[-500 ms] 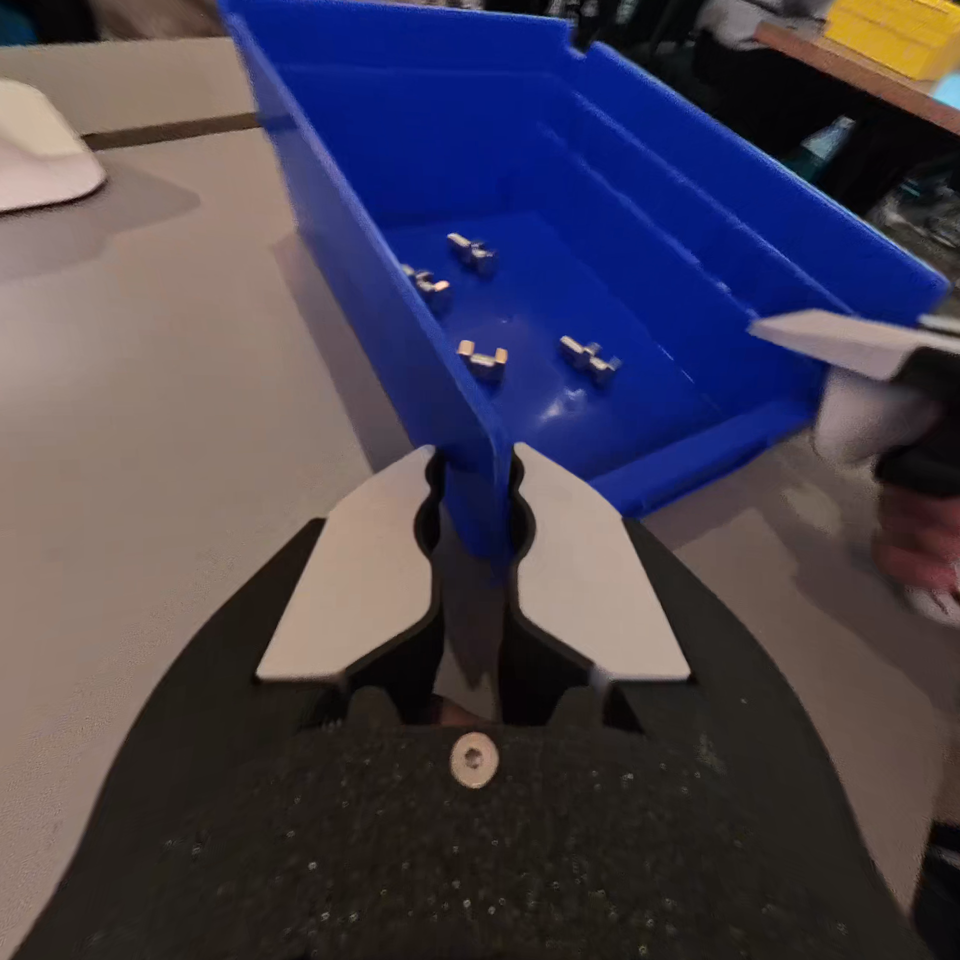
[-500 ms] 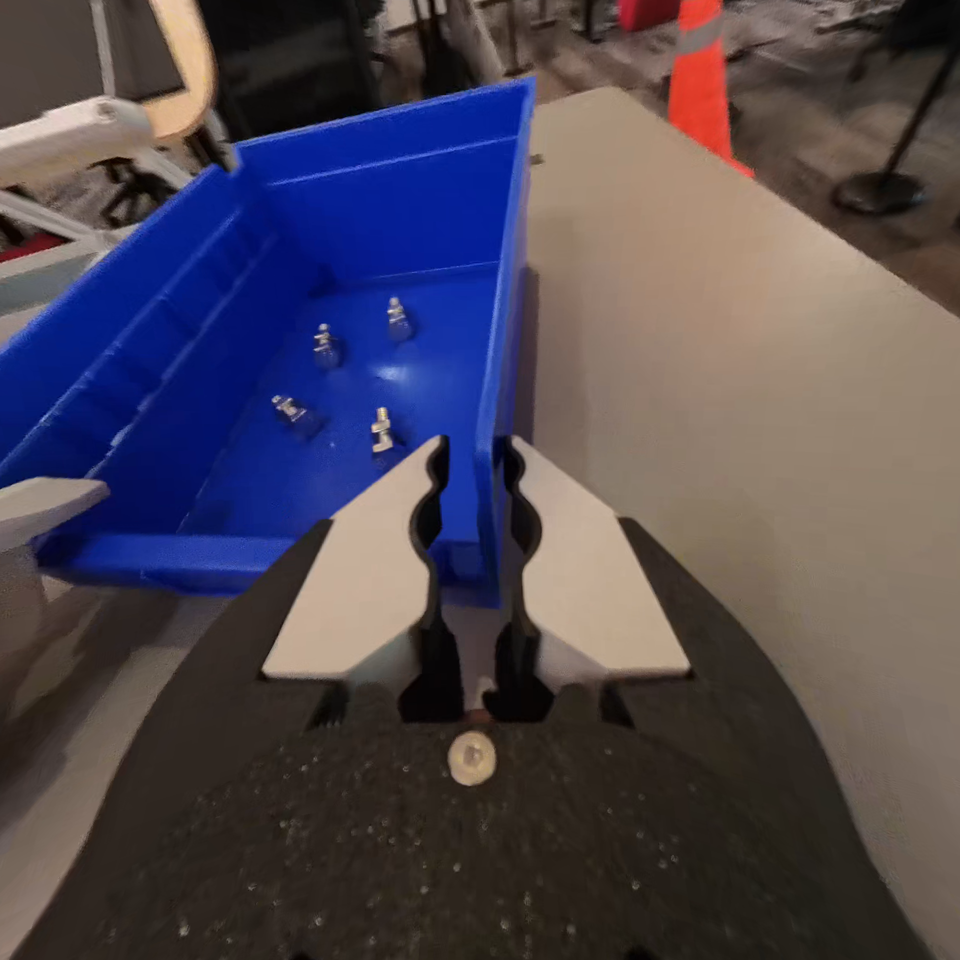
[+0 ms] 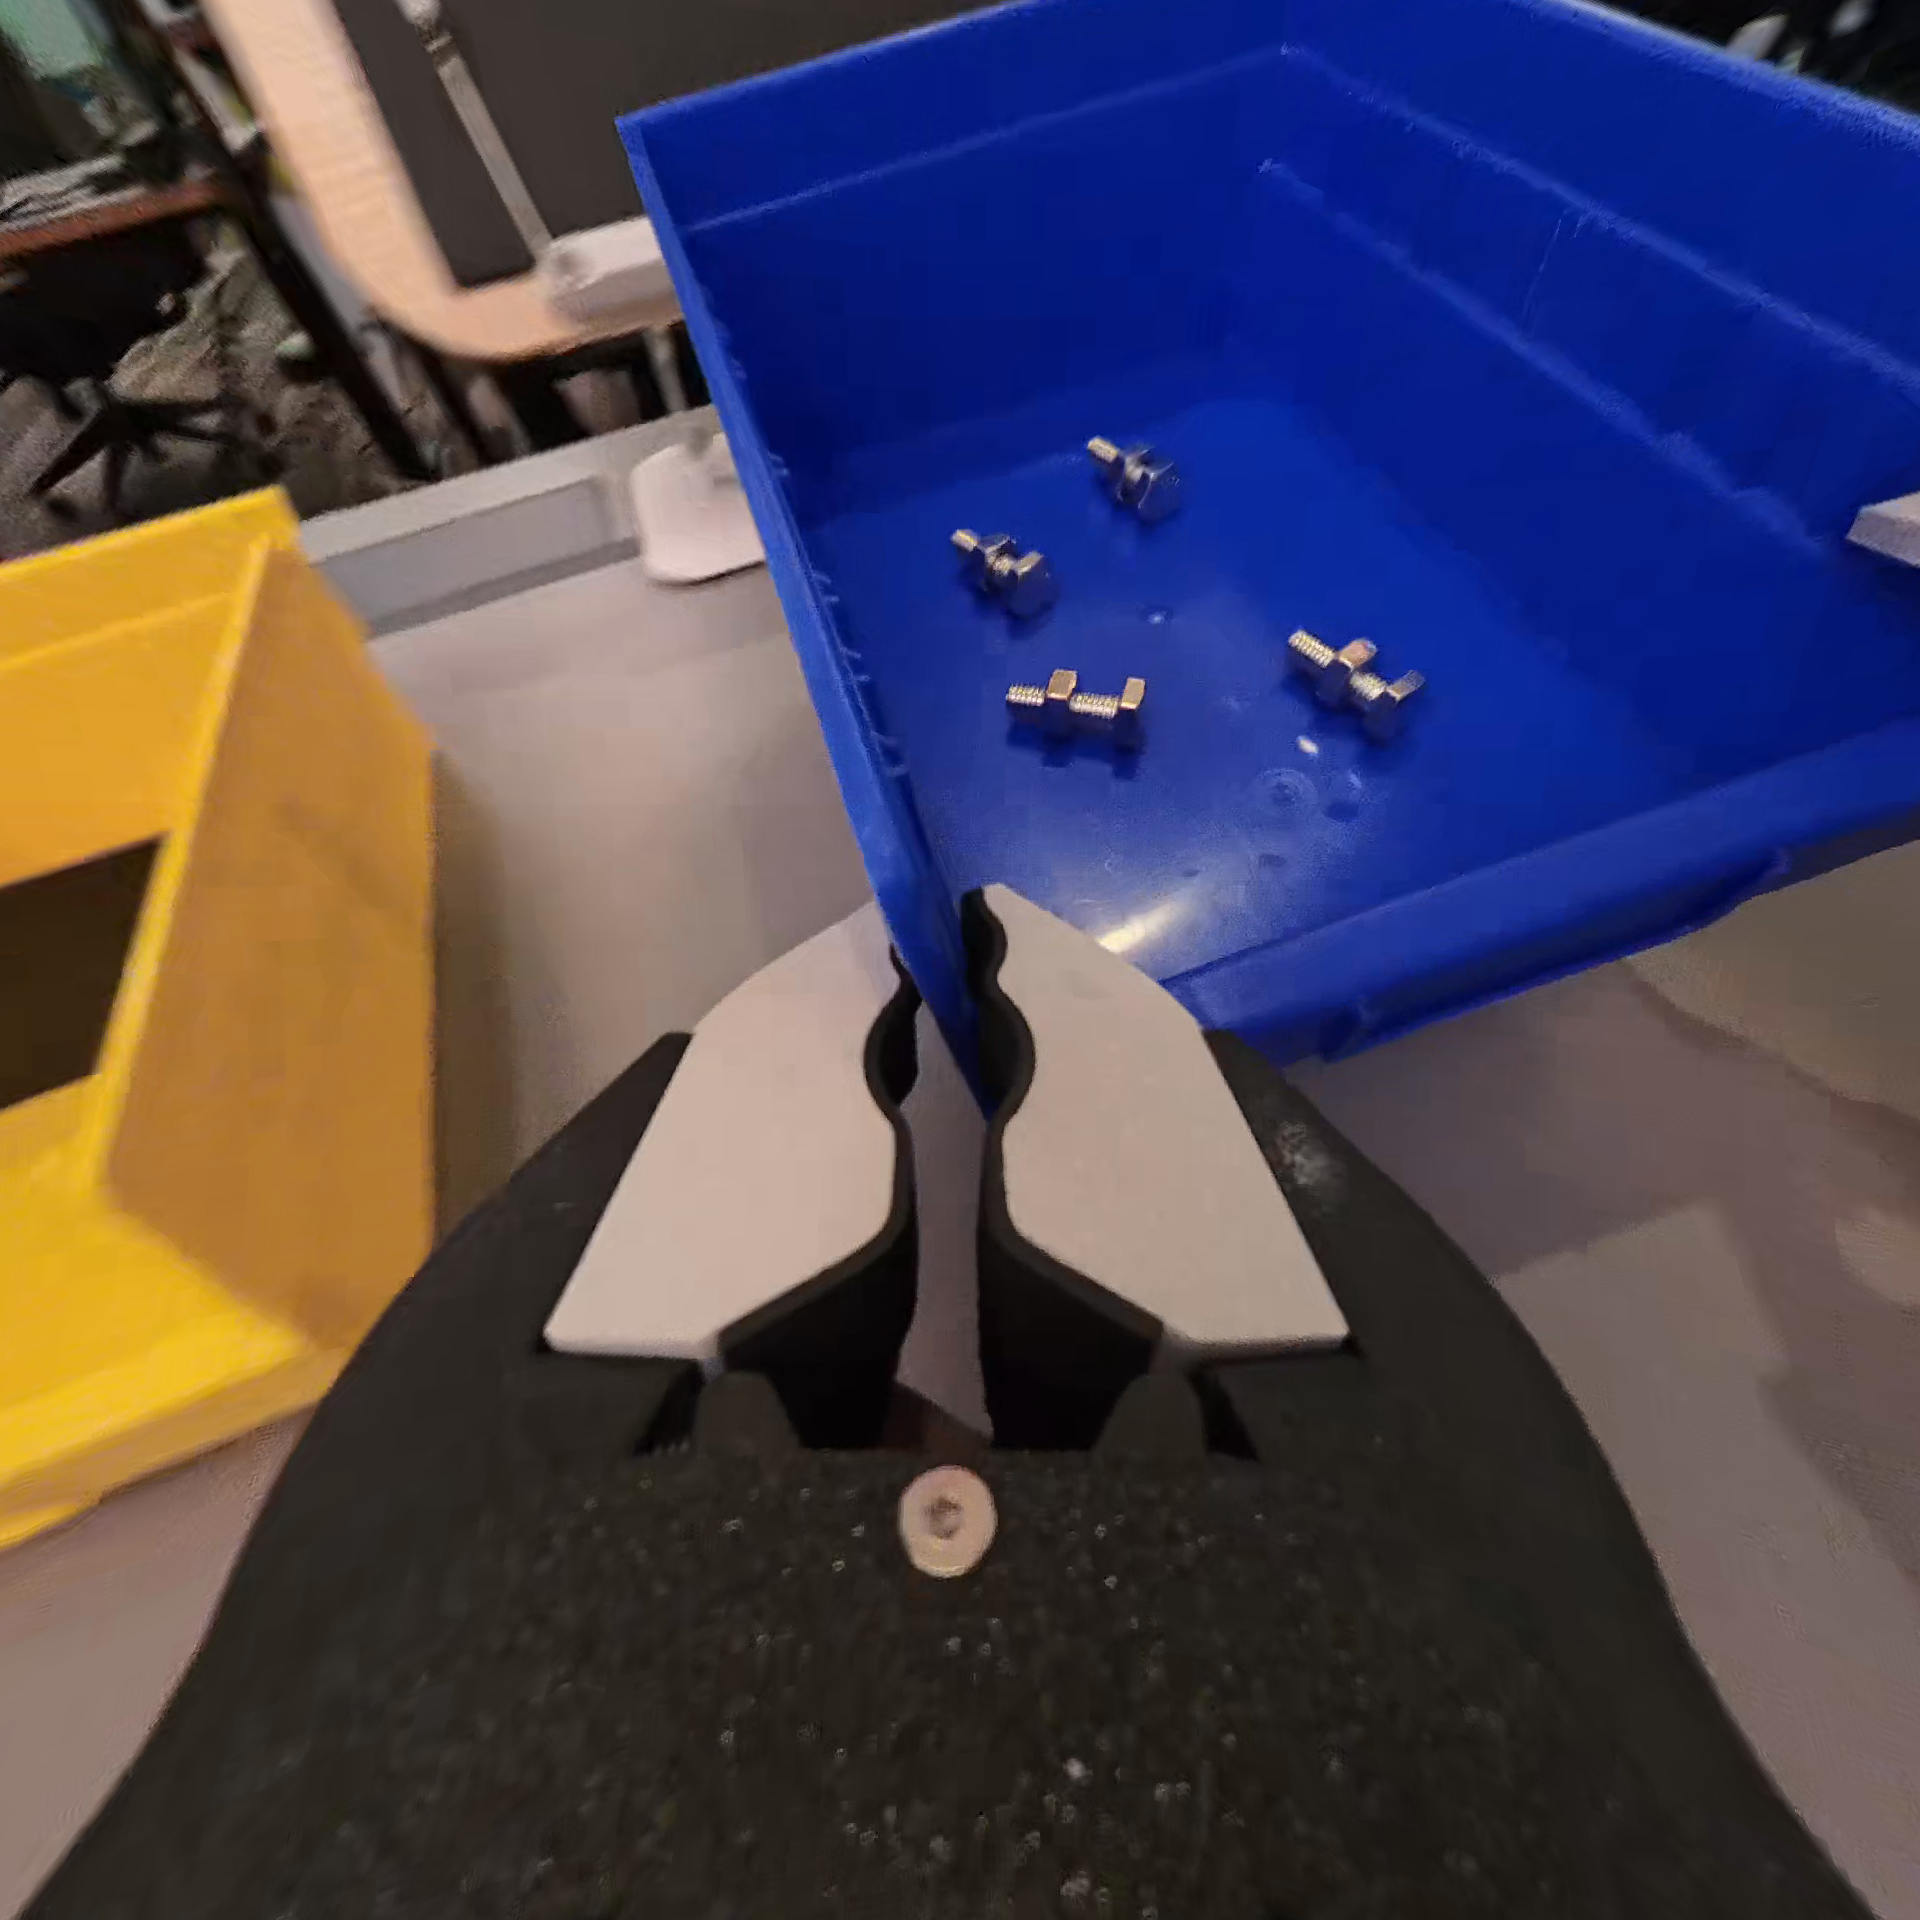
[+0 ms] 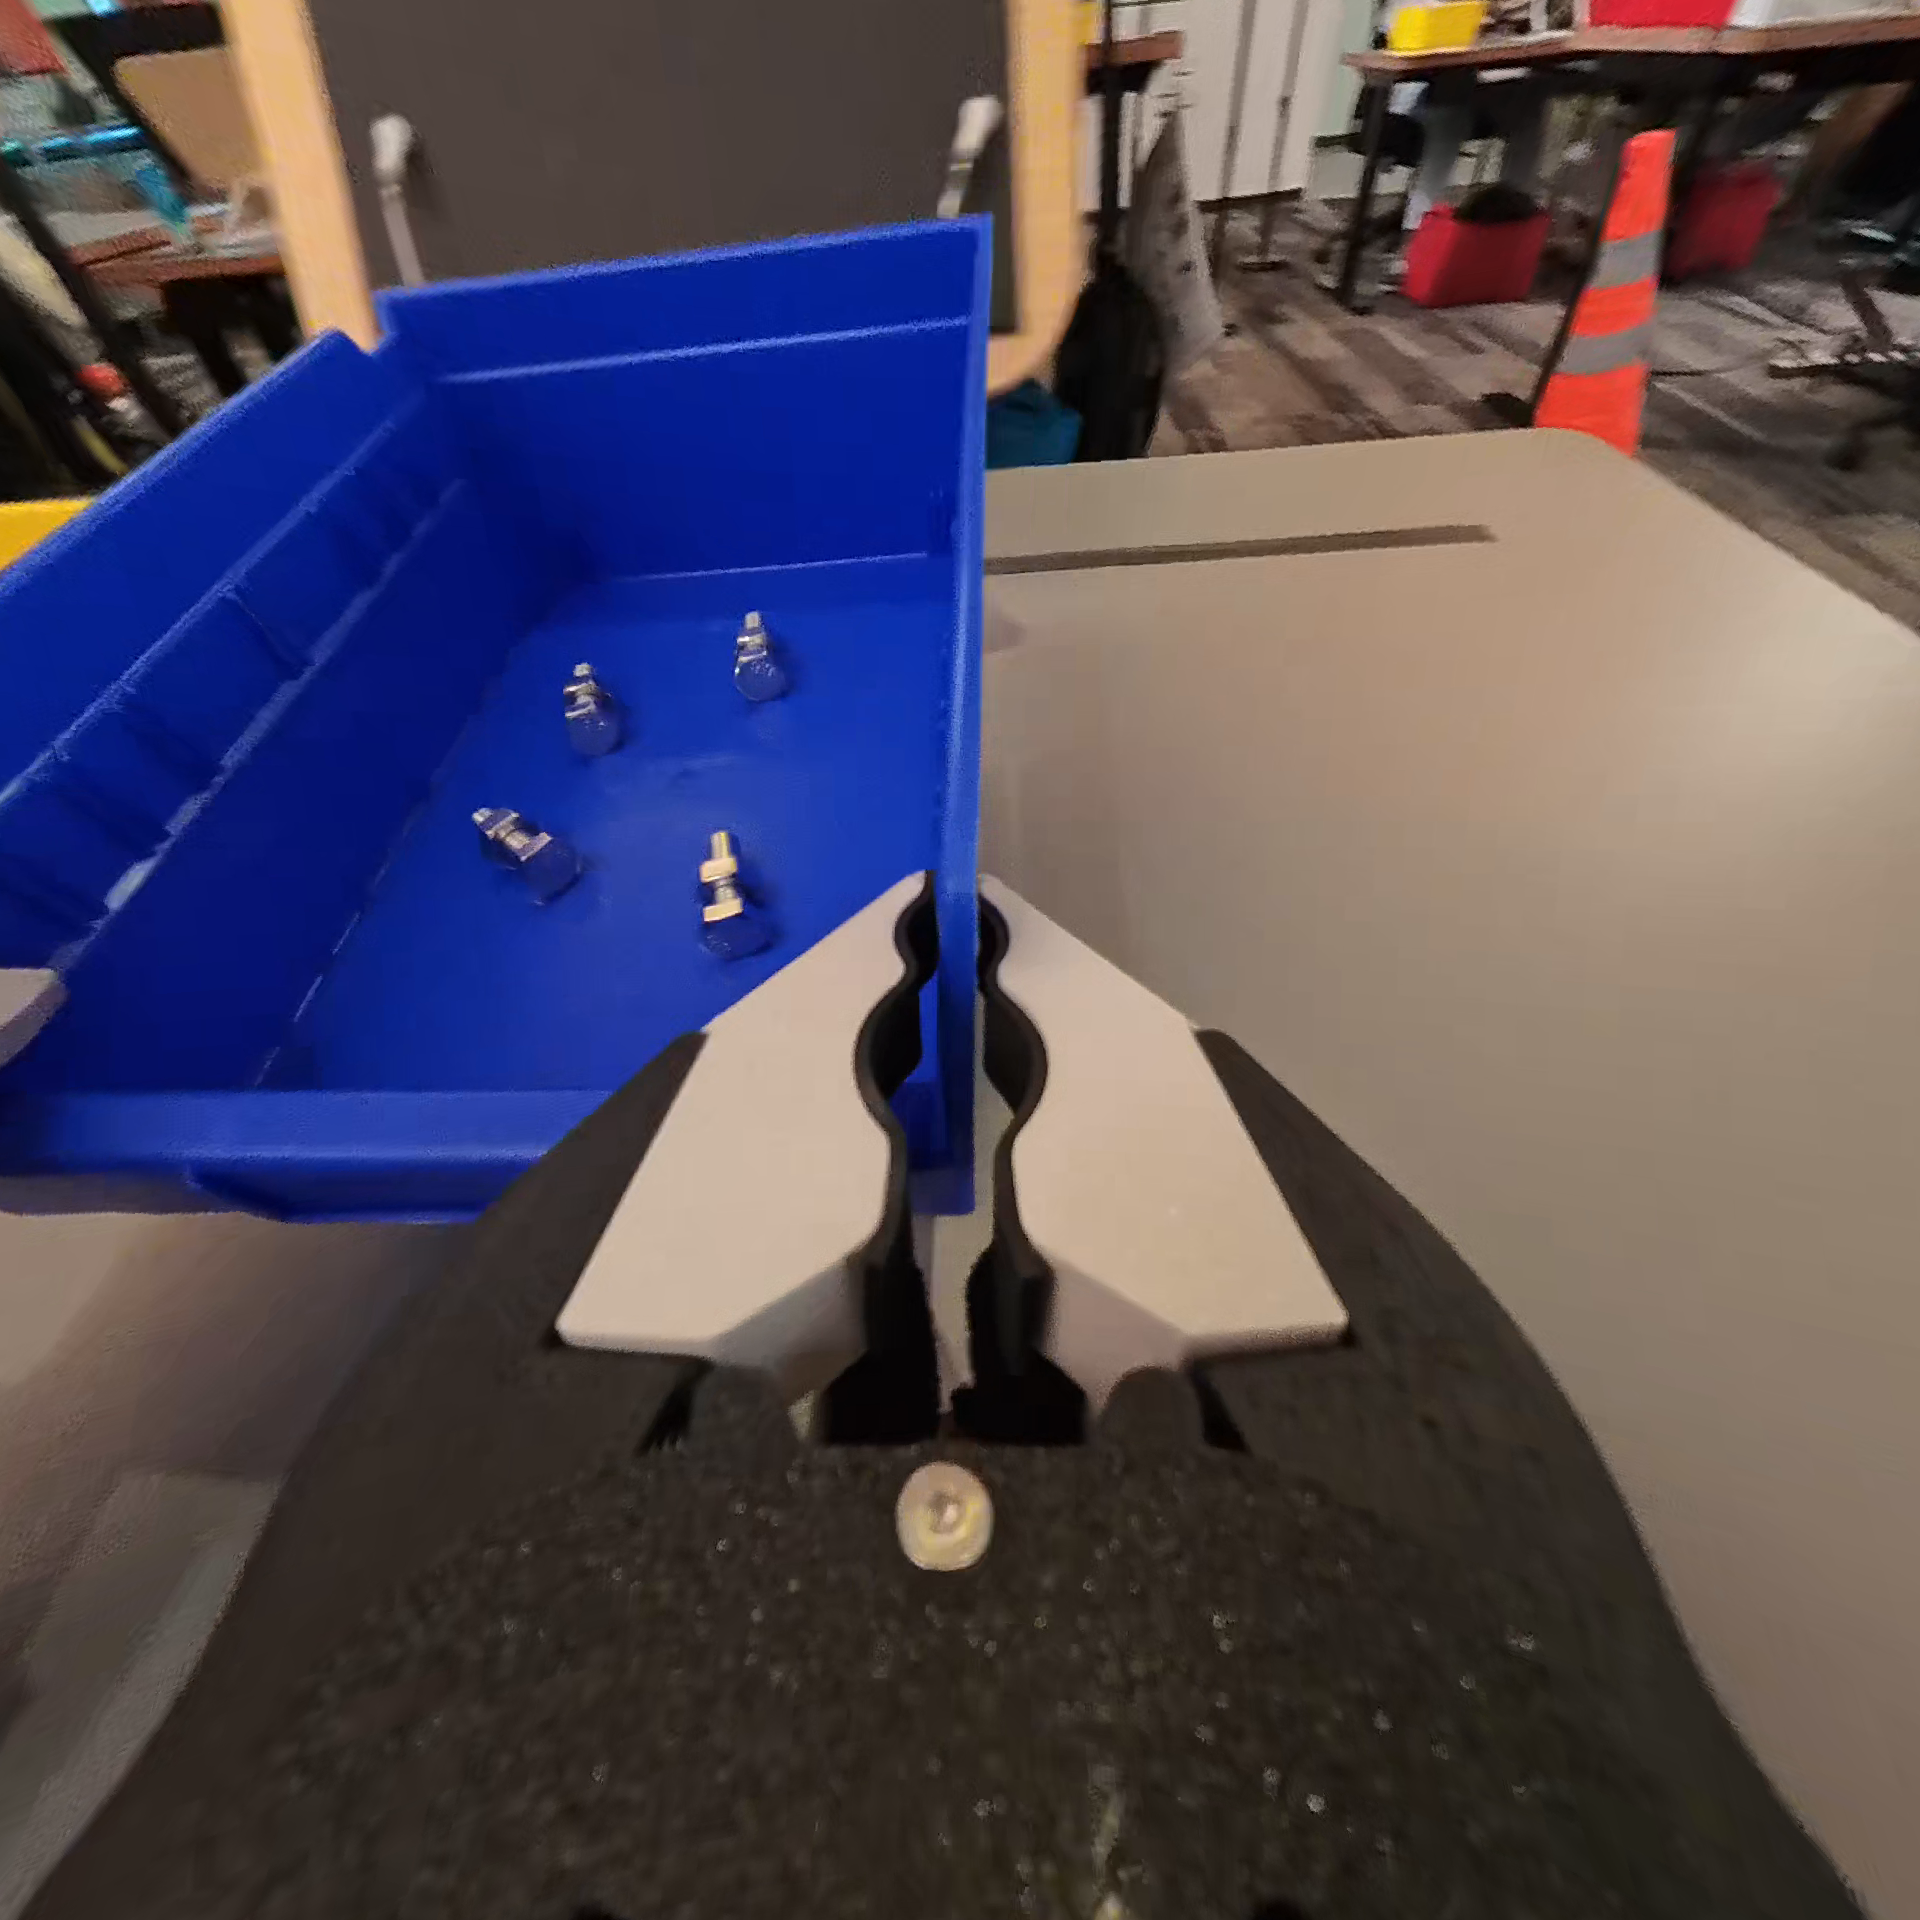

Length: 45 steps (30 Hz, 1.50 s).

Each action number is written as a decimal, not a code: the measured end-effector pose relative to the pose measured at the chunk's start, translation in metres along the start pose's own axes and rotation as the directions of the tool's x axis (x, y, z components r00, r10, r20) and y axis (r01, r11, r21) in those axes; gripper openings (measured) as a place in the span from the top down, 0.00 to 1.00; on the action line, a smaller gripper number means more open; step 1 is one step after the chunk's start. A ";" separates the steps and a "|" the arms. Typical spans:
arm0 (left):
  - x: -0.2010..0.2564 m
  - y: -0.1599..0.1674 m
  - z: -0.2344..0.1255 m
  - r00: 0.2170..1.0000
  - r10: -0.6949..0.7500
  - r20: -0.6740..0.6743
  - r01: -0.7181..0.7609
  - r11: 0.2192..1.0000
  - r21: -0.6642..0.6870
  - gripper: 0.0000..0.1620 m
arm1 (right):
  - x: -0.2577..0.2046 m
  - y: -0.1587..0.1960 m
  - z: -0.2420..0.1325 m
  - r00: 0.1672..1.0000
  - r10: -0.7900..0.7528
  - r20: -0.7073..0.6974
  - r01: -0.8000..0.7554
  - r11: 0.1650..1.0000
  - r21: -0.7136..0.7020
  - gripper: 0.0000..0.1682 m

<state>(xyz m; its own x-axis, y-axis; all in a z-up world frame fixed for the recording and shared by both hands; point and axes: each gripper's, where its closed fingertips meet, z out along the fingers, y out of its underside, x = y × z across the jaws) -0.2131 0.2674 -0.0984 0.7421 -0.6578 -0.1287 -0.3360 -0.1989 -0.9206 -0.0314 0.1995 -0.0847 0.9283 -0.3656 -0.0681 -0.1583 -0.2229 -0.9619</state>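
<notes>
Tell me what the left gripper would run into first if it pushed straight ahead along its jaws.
The left gripper is already clamped on the blue bin side wall, so that wall comes first; nothing else shows ahead of it.

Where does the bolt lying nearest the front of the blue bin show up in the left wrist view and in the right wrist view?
Left wrist view: small silver metal bolt, centre, just above the left gripper.
Right wrist view: same bolt, left of centre, just up-left of the right gripper.
Shared landmark: the blue plastic bin, its side walls clamped by both.
</notes>
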 end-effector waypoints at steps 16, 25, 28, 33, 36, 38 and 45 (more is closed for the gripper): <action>-0.062 -0.015 -0.029 0.931 -0.229 -0.286 0.283 0.945 0.167 0.73 | -0.073 0.043 0.019 0.944 -0.041 0.326 0.087 0.988 -0.128 0.81; -0.309 0.032 -0.099 0.929 -0.244 0.278 0.172 0.950 0.259 0.71 | -0.077 0.013 -0.014 0.879 -0.083 0.470 0.066 0.996 0.054 0.68; -0.321 0.070 -0.083 0.944 -0.257 0.207 0.237 0.965 0.115 0.72 | -0.091 -0.001 -0.028 0.864 -0.215 0.456 0.138 0.971 0.196 0.69; -0.323 0.092 -0.057 0.941 -0.263 0.215 0.265 0.964 0.020 0.98 | -0.160 0.017 -0.059 0.728 -0.308 0.612 0.175 0.947 0.269 0.68; -0.317 0.094 -0.061 0.926 -0.341 0.163 0.342 0.940 0.024 0.98 | -0.207 0.027 -0.078 0.668 -0.313 0.675 0.150 0.945 0.291 0.70; -0.307 0.097 -0.070 0.925 -0.350 0.150 0.355 0.935 -0.011 0.97 | -0.241 0.043 -0.083 0.621 -0.334 0.709 0.202 0.942 0.267 0.70; -0.275 0.115 -0.120 0.942 -0.194 0.273 0.233 0.965 -0.119 0.97 | -0.295 0.053 -0.041 0.720 -0.202 0.664 0.192 0.977 0.089 0.69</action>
<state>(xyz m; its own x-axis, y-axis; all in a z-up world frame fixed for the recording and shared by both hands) -0.5252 0.3388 -0.1244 0.9227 -0.3831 -0.0430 -0.2200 -0.4316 -0.8748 -0.3277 0.2581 -0.1051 0.9237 0.3819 -0.0303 0.0536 -0.2072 -0.9768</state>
